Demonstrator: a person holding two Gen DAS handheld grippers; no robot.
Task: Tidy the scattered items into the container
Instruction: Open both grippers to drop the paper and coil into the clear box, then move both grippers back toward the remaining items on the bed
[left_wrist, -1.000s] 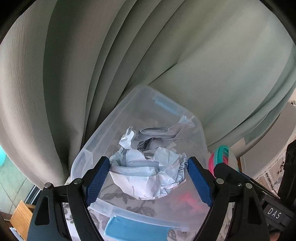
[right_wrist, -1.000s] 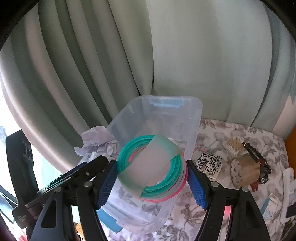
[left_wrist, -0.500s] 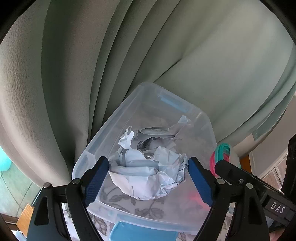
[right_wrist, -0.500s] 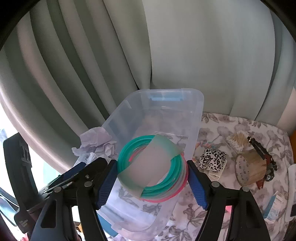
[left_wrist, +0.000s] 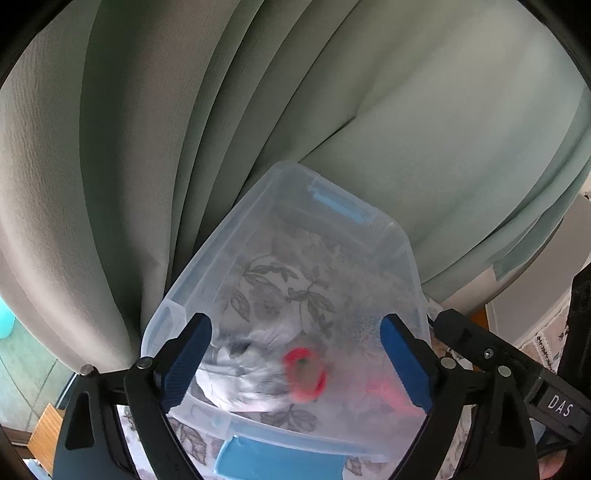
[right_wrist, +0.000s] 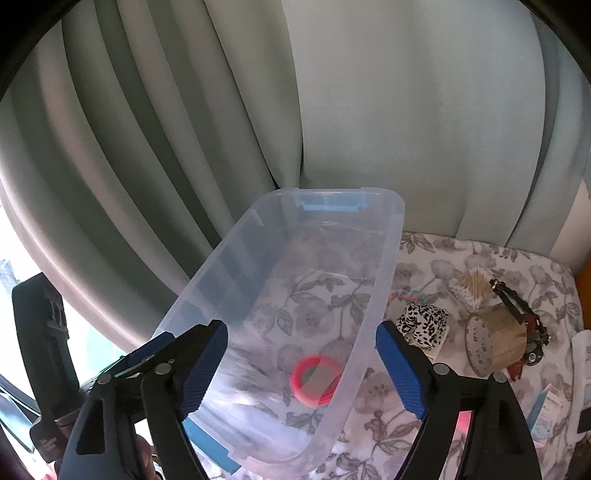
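The clear plastic container (right_wrist: 380, 236) stands on the floral-covered desk (right_wrist: 436, 266) against the grey-green curtain (right_wrist: 406, 110), and it now holds two things that were in the air above it a second ago. The crumpled paper (left_wrist: 243, 373), which the left hand-held gripper (left_wrist: 295, 362) carried over the container, now lies blurred at the container's near end. The bundle of pink and teal rings (right_wrist: 316, 380), which the right hand-held gripper (right_wrist: 301, 365) carried, has dropped to the container's floor just beside the paper. Both hand-held grippers are released, their jaws opening wider, with nothing between the blue pads but the view down into the container.

For the task this looks like two items tidied at once, with both hands free for the next pick.

Counted: one container, with one blue latch (right_wrist: 328, 203) at its far end and one at its near end; one paper ball and one ring bundle inside it.

Right of the container, still out on the desk, lie one round wooden brush (right_wrist: 495, 343), one leopard-print scrunchie (right_wrist: 424, 321), one bundle of wooden sticks (right_wrist: 471, 286), one dark strap-like piece (right_wrist: 517, 302) and one small box (right_wrist: 550, 402); how many more sit past that edge I cannot tell
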